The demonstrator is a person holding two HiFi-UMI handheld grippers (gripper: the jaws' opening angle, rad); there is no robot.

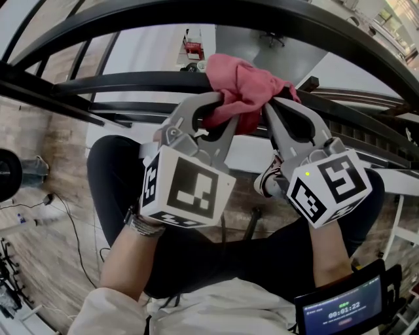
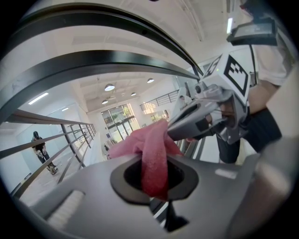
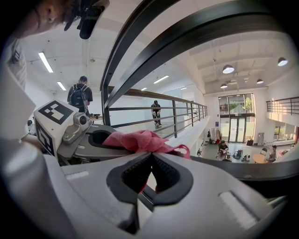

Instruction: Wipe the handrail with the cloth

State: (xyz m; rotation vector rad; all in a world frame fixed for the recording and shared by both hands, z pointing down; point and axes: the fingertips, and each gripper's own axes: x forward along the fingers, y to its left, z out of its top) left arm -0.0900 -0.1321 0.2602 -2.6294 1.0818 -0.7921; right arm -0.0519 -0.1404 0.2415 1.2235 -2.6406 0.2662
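Head view, surroundings: a wooden floor with a cable is seen at the left, a timer screen at the lower right, and dark trousers and a shoe below the grippers.
Head view, obstruction: a thicker upper bar is arched above the cloth, and further bars are crossed at the left.
Head view, cloth: the pink cloth is bunched on the rail, between the two grippers' tips.
Head view, left gripper: the left gripper is reached up and rightward to the cloth's left side, on a bare forearm with a bracelet.
Head view, right gripper: the right gripper is reached up and leftward to the cloth's right side.
Left gripper view, jaws: they are clenched on a fold of the cloth, which is hung down through the pad opening.
Left gripper view, surroundings: the right gripper is seen at the right with its tips in the same cloth; rails are swept overhead; a person is seen far off at the left.
Right gripper view, jaws: the pads are pressed together at their tips on the cloth's edge, and a pink sliver is seen in the gap behind them.
Right gripper view, surroundings: the left gripper is seen at the left, touching the cloth; a backpack wearer and a walker are seen beyond the railing, and a hall is seen below at the right.
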